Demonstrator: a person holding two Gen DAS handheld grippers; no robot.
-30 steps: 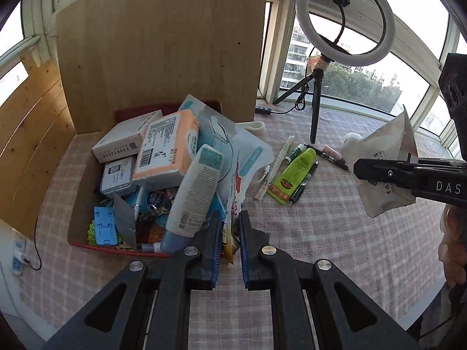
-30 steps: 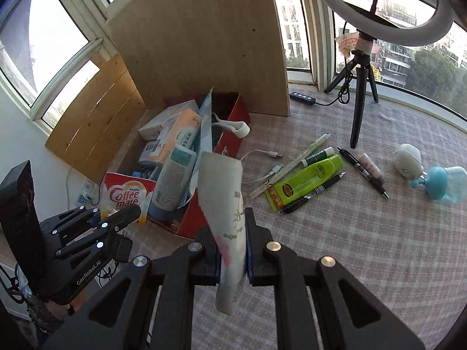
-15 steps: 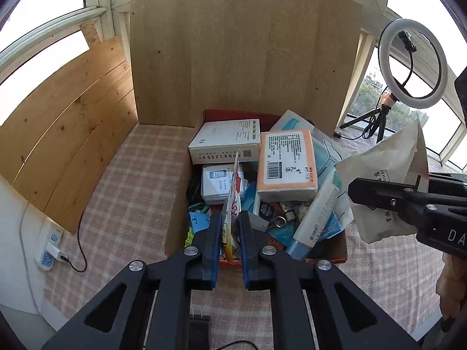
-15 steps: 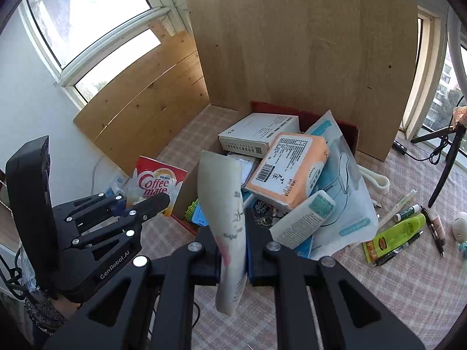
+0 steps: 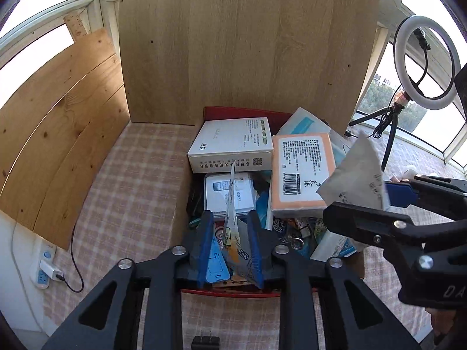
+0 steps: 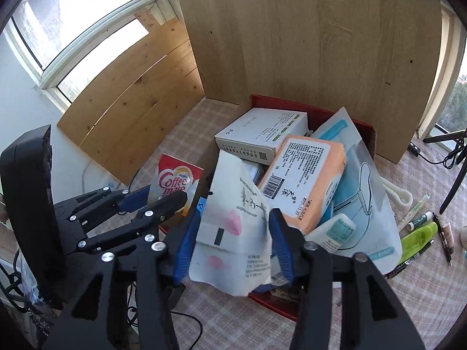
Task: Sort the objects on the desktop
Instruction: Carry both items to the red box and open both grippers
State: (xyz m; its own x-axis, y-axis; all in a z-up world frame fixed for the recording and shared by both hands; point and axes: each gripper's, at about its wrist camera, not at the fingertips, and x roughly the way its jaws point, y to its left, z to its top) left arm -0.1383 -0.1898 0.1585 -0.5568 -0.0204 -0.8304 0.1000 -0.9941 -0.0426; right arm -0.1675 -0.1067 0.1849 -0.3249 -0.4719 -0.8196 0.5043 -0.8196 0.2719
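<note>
Red box point(image 5: 239, 291), frame centre on the checked desk point(image 5: 137, 180), heaped full. White box point(image 5: 230, 145), orange pack point(image 5: 300, 172) on top. Right gripper point(image 6: 233, 245): jaws wide, white packet point(image 6: 233, 233) loose between. Left gripper point(image 5: 230, 248): jaws parted around a thin sachet point(image 5: 232, 233) over the box.

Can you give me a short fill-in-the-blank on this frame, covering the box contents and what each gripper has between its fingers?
1. The orange-bordered packet and the white carton lie inside the ____ box.
2. Between the right gripper's fingers is a ____ paper pouch.
3. The printed flap on the box's left side reads Coffee ____.
4. Pens and the green tube lie ____ the box, on the checked cloth.

Missing words: red; white; mate; outside
</note>
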